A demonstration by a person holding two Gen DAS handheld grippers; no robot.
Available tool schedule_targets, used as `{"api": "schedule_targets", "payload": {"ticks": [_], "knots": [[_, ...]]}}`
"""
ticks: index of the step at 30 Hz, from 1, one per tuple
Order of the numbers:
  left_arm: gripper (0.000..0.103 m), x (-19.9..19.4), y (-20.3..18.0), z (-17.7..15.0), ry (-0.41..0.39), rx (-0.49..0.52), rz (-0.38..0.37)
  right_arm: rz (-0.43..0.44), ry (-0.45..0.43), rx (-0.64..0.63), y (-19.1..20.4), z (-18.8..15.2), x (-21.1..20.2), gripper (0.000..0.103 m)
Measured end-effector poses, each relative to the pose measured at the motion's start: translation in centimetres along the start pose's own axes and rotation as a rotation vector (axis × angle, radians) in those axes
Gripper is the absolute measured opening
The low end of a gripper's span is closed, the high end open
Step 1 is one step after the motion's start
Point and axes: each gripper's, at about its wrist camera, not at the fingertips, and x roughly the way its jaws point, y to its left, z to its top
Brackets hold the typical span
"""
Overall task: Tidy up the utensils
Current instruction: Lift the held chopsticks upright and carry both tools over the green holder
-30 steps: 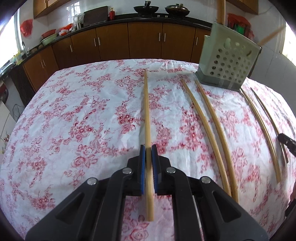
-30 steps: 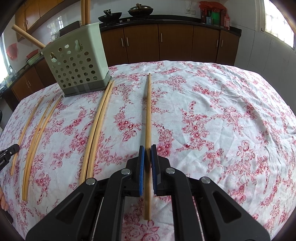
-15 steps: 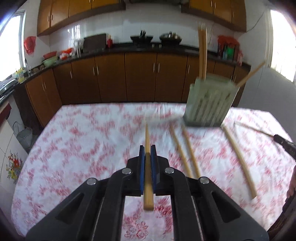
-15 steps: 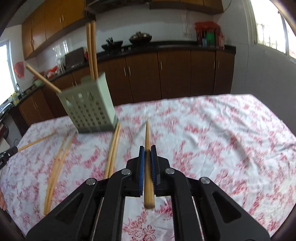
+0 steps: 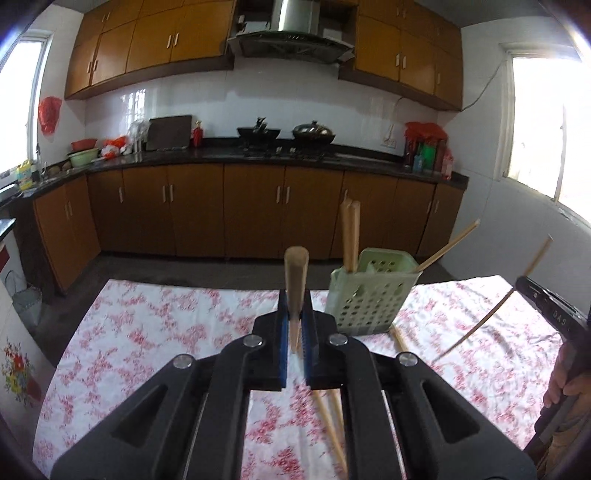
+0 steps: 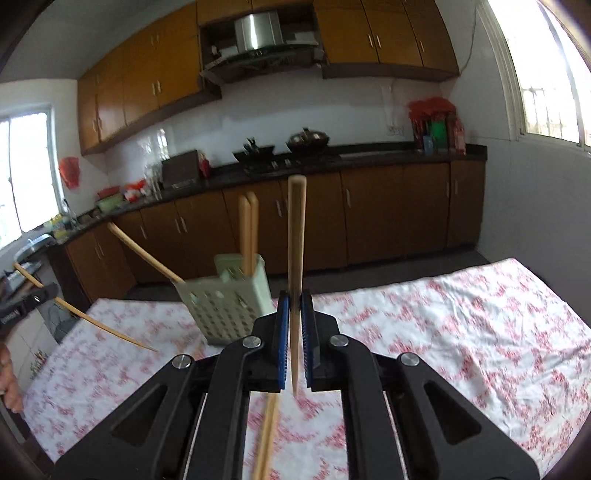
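Chopsticks of pale bamboo, long and tapered, one per gripper. Left gripper (image 5: 295, 332), black with blue pads: fingers pinching one bamboo chopstick (image 5: 296, 284) raised clear of the worktop (image 5: 155, 332), blunt end uppermost. Right gripper (image 6: 294, 332), same build: fingers pinching a second bamboo chopstick (image 6: 296, 258), near upright, thin tip pointing down between the pads. Pale green perforated plastic utensil holder (image 5: 369, 306), standing on the worktop just right of the left gripper's line and just left of the right gripper's line; two chopsticks upright inside (image 5: 349, 236), a third leaning out over the rim (image 5: 448, 242). More loose chopsticks lying flat on the cloth (image 5: 328, 413), blurred, partly hidden under the gripper bodies. Worktop covered by white cloth printed with red flowers, wrinkled toward the right edge (image 6: 480, 332). Room beyond: brown wooden base cabinets (image 5: 251, 210) under a dark kitchen counter (image 5: 258, 155); black wok (image 5: 258, 131) and lidded pan (image 5: 314, 131) on the hob; steel range hood (image 5: 291, 26) between amber wall cabinets (image 5: 147, 40); white tiled wall (image 5: 258, 99); bright windows at both sides (image 6: 546, 66). Red plastic bag hanging by the left window (image 5: 48, 112).
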Motion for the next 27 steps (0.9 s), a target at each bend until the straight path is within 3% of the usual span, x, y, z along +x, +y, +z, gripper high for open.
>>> {"api": "schedule_targets", "payload": {"ticks": [6, 10, 15, 23, 27], "knots": [[0.008, -1.8, -2.6, 3.2, -0.072, 0.045, -0.085, 0.11, -0.147, 0.003, 2.4, 4.3, -2.4, 0.008], [0.008, -2.5, -4.2, 5.4, -0.132, 0.05, -0.125, 0.127, -0.238, -0.006, 3.6, 6.1, -2.7, 0.008], [0.008, -1.4, -6.4, 8.2, -0.211, 0.078, -0.114, 0.113, -0.319, 0.012, 4.2, 7.6, -1.2, 0.008], [0.008, 3.7, -8.3, 8.9, -0.132, 0.102, -0.096, 0.052, -0.371, 0.008, 4.4, 7.4, 3.2, 0.008], [0.008, 6.1, -8.2, 8.1, -0.099, 0.098, -0.1, 0.045, -0.342, 0.012, 4.4, 6.8, 5.0, 0.008]]}}
